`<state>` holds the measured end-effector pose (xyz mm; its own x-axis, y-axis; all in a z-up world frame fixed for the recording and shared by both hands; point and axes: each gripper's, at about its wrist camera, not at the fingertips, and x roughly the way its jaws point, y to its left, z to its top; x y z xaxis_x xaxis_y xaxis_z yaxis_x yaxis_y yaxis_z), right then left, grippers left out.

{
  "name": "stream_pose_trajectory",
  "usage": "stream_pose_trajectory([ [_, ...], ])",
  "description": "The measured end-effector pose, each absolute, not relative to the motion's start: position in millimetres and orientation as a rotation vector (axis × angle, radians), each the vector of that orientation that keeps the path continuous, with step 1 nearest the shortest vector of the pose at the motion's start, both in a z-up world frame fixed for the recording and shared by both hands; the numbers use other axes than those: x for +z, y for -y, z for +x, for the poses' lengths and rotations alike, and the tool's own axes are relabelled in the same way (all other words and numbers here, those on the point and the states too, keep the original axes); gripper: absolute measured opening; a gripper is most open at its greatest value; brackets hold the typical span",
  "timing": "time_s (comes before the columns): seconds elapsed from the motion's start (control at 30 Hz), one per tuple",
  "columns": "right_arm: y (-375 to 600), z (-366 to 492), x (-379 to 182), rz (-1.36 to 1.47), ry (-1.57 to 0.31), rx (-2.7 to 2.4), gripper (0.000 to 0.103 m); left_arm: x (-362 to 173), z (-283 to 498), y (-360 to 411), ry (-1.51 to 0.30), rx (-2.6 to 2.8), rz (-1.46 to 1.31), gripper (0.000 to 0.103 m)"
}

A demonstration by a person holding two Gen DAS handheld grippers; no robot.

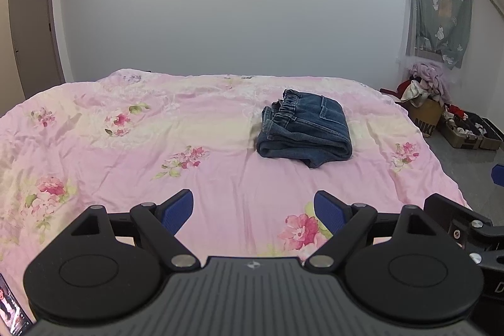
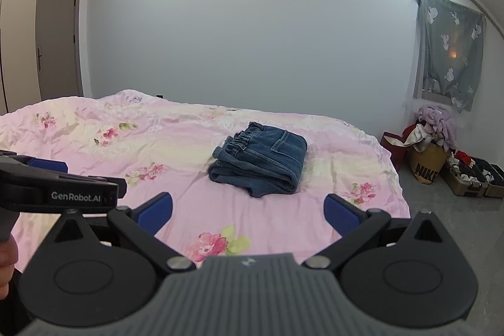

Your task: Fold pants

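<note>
Denim pants (image 1: 305,128), folded, waistband up

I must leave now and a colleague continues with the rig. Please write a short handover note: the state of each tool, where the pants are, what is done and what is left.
Left tool: open, holds nothing, over the near part of the bed.
Right tool: open, holds nothing, beside the left one at the near edge of the bed.
Pants: blue jeans, folded into a compact stack on the pink floral cover, apart from both tools, elastic waistband on top toward the far side.
Done: the folding looks finished; neither tool touches the stack.
Left: probably only a check; one lower layer sticks out a little at the near edge and could be tucked in.
</note>
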<state>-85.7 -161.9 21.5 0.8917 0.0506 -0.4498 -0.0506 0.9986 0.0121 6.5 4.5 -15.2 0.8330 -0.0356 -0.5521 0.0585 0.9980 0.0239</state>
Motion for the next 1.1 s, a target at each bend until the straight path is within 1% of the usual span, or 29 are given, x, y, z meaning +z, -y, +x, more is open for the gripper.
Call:
stream_pose_trajectory([
  [1.1,160.8,-87.0,18.4,0.003,-0.483,0.067,0.099,-12.7,1.5,-4.0,-0.594,-0.045,0.034,0.101],
])
